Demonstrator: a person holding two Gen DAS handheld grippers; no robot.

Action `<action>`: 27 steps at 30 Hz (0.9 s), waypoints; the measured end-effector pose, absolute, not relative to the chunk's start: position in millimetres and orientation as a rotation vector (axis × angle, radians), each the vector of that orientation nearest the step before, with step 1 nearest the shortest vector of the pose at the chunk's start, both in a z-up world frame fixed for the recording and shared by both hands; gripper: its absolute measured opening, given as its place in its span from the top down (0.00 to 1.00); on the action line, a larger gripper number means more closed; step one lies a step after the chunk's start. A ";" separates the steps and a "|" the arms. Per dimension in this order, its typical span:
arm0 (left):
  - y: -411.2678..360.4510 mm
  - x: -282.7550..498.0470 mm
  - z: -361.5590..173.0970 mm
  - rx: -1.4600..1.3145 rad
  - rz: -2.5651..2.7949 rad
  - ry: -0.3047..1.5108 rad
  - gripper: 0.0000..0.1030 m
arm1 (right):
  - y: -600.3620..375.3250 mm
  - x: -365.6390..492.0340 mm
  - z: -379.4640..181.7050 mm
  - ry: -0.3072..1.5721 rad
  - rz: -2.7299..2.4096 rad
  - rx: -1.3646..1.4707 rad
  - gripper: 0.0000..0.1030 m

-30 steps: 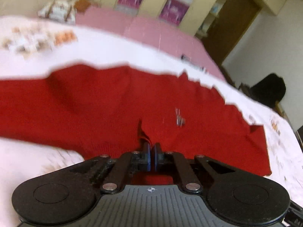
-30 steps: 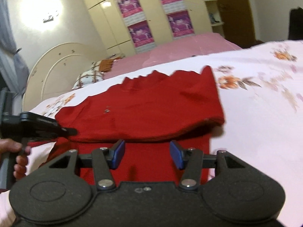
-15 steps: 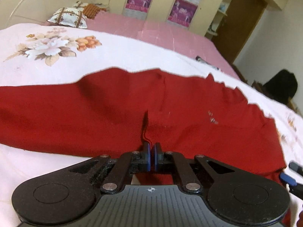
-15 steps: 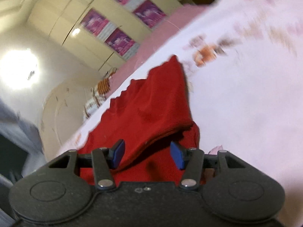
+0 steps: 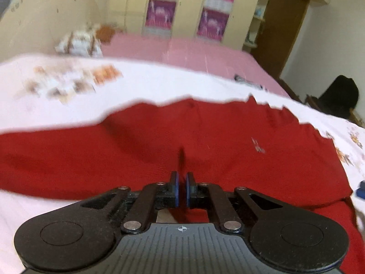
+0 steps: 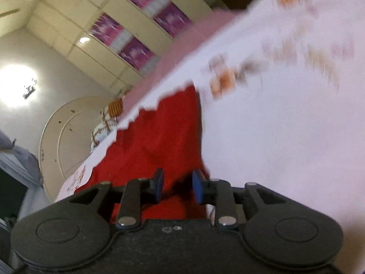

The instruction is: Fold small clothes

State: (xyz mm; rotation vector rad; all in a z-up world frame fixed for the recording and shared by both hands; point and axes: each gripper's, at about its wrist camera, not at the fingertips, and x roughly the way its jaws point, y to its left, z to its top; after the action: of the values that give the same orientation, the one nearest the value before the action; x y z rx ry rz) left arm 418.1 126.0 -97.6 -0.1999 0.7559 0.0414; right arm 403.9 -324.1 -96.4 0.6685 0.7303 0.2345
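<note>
A red knit garment (image 5: 136,150) lies spread across the floral bedsheet (image 5: 136,86). My left gripper (image 5: 181,182) is shut on a pinched ridge of its near edge, and the cloth rises in a thin crease between the blue pads. In the right wrist view the same garment (image 6: 164,132) runs away from my right gripper (image 6: 178,185), which sits rolled at the cloth's right-hand corner. Its jaws are closing with a fold of red cloth between them, and a gap shows at each pad. A blue fingertip (image 5: 361,188) of the right gripper shows at the far right of the left wrist view.
A pink bed (image 5: 194,52) with a patterned pillow (image 5: 77,43) lies beyond the sheet. A small dark object (image 5: 248,81) rests on the sheet's far edge. A black bag or chair (image 5: 340,98) stands at the right, and a rounded headboard (image 6: 68,137) at the left.
The right gripper has rolled to one side, moved to the garment's right corner and narrowed its jaws around the fold. The left gripper keeps its pinch and has shifted a little.
</note>
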 end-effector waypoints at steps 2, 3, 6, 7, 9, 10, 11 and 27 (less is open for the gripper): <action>131.0 426.7 -95.5 -0.197 0.037 0.755 0.71 | -328.8 412.1 -85.7 0.697 0.232 0.617 0.70; 130.7 433.5 -96.1 -0.187 0.037 0.764 0.54 | -329.9 420.7 -82.9 0.685 0.220 0.593 0.69; 123.6 451.2 -99.5 -0.131 0.034 0.764 0.44 | -331.0 450.5 -86.4 0.680 0.209 0.557 0.68; 122.0 455.5 -101.6 -0.125 0.033 0.774 0.44 | -330.4 460.2 -88.7 0.684 0.208 0.554 0.68; 119.0 467.0 -113.1 -0.113 0.026 0.837 0.45 | -329.6 476.4 -97.7 0.711 0.220 0.562 0.67; 115.8 467.9 -117.8 -0.088 0.029 0.844 0.45 | -327.4 483.5 -102.6 0.729 0.228 0.561 0.67; 111.0 466.6 -118.5 -0.057 0.030 0.830 0.46 | -324.3 491.7 -106.8 0.752 0.237 0.556 0.67; 105.1 452.3 -119.5 0.025 0.055 0.748 0.67 | -273.3 473.7 -80.3 0.566 0.168 0.207 0.78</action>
State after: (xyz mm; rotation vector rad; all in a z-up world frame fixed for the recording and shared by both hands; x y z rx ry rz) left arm 452.3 105.1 -119.5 0.0250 0.7481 0.0550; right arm 473.7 -273.3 -80.3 0.2071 0.5664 0.1675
